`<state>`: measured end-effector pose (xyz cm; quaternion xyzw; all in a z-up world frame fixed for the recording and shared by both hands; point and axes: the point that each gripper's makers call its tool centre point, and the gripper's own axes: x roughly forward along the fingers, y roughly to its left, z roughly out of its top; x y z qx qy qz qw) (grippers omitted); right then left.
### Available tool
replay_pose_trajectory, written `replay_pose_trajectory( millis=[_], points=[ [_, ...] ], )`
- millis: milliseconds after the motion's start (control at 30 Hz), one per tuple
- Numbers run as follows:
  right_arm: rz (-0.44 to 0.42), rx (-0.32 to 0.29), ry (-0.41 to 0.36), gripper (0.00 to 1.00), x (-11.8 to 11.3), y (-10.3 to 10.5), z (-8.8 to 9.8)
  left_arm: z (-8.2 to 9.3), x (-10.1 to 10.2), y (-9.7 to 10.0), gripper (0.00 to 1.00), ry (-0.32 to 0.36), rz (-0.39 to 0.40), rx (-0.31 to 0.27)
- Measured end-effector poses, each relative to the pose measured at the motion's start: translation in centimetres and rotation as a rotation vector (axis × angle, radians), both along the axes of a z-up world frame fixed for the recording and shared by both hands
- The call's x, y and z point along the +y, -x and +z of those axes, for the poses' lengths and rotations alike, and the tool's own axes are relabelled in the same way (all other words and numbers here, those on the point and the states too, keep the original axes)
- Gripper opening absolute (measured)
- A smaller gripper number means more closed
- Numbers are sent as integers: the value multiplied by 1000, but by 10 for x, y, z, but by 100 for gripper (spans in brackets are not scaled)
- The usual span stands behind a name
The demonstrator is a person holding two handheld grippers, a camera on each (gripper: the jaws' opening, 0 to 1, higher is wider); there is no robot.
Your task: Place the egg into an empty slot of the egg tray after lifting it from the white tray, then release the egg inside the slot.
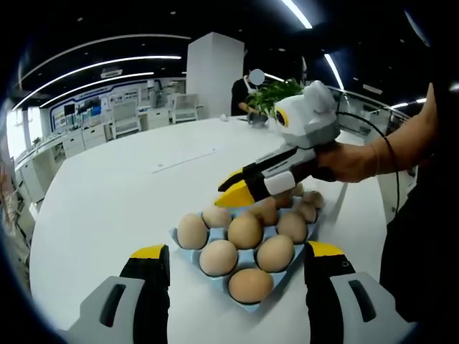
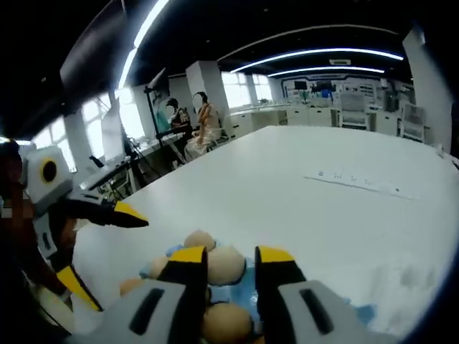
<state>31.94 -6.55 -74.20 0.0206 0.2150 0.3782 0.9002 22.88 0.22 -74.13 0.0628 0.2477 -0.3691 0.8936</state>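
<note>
A blue egg tray holding several brown eggs lies on the white table, between the wide-open jaws of my left gripper. From the right, a hand holds my right gripper low over the tray's far rows. In the right gripper view, the jaws of my right gripper stand close on either side of one egg above the tray. My left gripper comes in at the left there, open.
More eggs lie just beyond the tray's far end. A potted plant and a white pillar stand past the table. A thin strip lies mid-table. People sit in the background.
</note>
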Motion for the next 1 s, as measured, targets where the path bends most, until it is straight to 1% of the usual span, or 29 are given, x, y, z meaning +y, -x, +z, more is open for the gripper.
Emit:
replay_pose_trajectory(
  millis=[33,67,100,167,200,233,267,300,333,367,400,433,467,500,533,567,600,633,667,733,767,800,833,967,1000],
  points=[
    [-16,-8,-3,25,-9,0,3,0,-1,0,76,2,-2,0],
    [-51,-17,-10,25,-19,-2,5,0,-1,0,76,3,-2,1],
    [-107,-36,-13,25,-38,-6,9,1,-2,0,76,2,-3,0],
    [-188,-56,-14,24,-66,-10,12,0,-3,1,76,0,-6,1],
    [-262,-77,-3,24,-91,-13,13,1,-4,1,76,1,-8,0],
    [-304,-84,3,24,-108,-15,14,1,-5,1,76,2,-10,0],
    [-377,-101,5,24,-134,-17,15,1,-6,1,76,1,-13,0],
    [-425,-101,13,24,-152,-18,13,2,-6,1,76,0,-14,-1],
    [-473,-86,18,24,-170,-17,10,2,-7,1,76,0,-15,-1],
    [-528,-74,7,24,-192,-17,7,2,-7,1,76,2,-14,-1],
    [-571,-67,11,24,-208,-16,5,3,-7,1,76,2,-14,-1],
    [-634,-87,40,24,-232,-16,5,3,-8,1,76,0,-15,-2],
    [-658,-101,50,24,-244,-15,5,3,-8,1,76,0,-17,-2],
    [-700,-95,72,24,-260,-11,3,3,-9,1,76,0,-18,-1],
    [-720,-108,80,24,-270,-10,3,3,-9,1,76,-1,-19,-1],
    [-732,-96,88,24,-278,-8,-1,3,-9,1,76,-1,-20,-1],
    [-755,-70,110,24,-286,-6,-7,3,-9,1,76,-1,-21,-1],
    [-766,-61,111,24,-290,-5,-10,3,-9,1,76,-2,-22,0],
    [-764,-44,89,24,-291,-4,-13,3,-10,1,76,-2,-23,0],
    [-755,-43,96,25,-292,-5,-18,3,-10,1,76,-3,-24,0],
    [-746,-23,99,25,-291,-5,-22,4,-10,1,76,-4,-26,-1],
    [-748,-20,105,25,-291,-5,-23,4,-10,1,76,-4,-26,-1],
    [-742,-26,124,25,-292,-6,-27,4,-9,1,76,-6,-25,0],
    [-725,20,142,26,-292,-5,-42,5,-6,0,76,-7,-19,-3],
    [-721,-14,155,26,-292,-7,-38,5,-5,0,76,-9,-17,-3]
  ],
)
